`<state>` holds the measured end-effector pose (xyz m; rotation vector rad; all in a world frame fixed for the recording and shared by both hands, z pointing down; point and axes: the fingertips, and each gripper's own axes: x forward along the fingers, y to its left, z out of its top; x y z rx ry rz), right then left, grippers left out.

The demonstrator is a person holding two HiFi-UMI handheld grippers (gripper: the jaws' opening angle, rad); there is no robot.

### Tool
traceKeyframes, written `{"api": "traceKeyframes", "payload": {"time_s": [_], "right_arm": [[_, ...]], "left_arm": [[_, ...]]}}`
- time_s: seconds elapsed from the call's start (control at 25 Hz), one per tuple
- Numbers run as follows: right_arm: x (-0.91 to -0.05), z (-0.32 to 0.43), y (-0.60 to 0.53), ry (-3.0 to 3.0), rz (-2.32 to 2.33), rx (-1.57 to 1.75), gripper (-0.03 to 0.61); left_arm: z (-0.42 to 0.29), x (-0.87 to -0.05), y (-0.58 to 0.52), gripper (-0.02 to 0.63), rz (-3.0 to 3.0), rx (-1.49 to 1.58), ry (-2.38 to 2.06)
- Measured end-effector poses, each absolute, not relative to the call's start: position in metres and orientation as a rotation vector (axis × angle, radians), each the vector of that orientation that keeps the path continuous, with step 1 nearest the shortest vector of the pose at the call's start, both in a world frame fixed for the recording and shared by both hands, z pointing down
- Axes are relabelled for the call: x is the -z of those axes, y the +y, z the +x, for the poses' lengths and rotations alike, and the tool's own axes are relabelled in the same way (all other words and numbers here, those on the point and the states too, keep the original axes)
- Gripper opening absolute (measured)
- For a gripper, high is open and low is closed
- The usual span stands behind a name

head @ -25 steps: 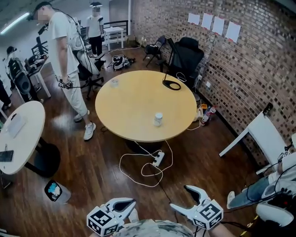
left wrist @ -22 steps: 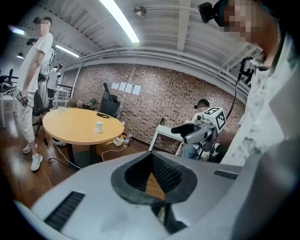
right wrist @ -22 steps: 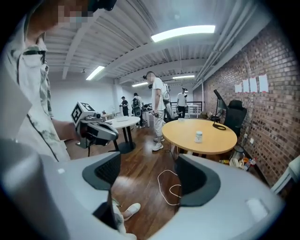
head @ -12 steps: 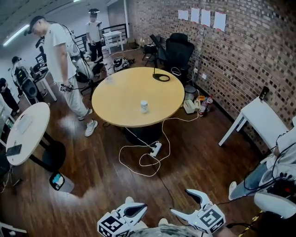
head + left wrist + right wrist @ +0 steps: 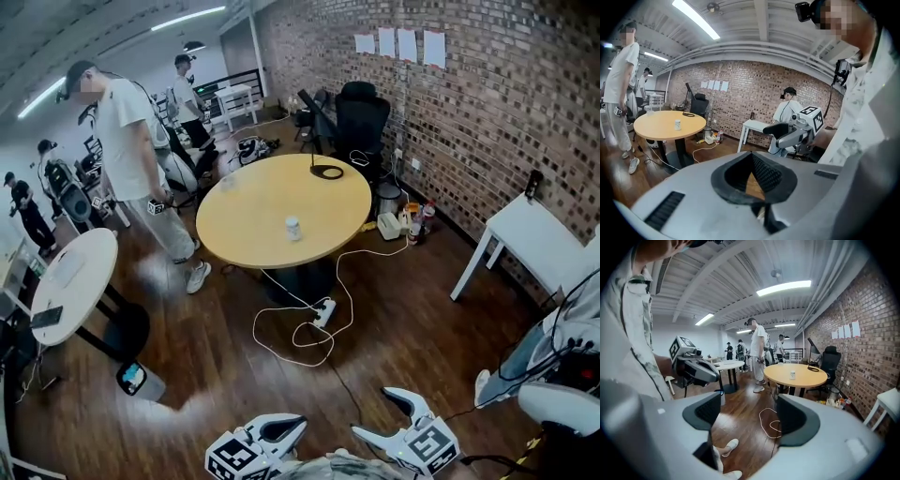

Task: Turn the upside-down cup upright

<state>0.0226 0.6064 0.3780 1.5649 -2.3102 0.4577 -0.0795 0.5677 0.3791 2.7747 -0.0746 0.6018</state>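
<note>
White cup (image 5: 293, 228) still sits by the round table's (image 5: 244, 202) near edge, no closer than before, left gripper (image 5: 298, 424) pinched together empty, right gripper (image 5: 380, 414) spread wide empty, so the approach remains undone.

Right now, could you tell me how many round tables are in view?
2. The yellow table stands mid-room with the cup on it. The white table is to its left in the head view. Others may lie outside the frame.
</note>
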Motion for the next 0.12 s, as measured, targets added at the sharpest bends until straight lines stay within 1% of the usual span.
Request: {"api": "traceKeyframes", "payload": {"time_s": [0.12], "right_arm": [[-0.3761,0.0175,0.6166,-2.313,1.566,-0.473,0.374]], "left_arm": [[-0.0752,-0.368,0.5775,0.005,2.796,-0.585,-0.059]]}}
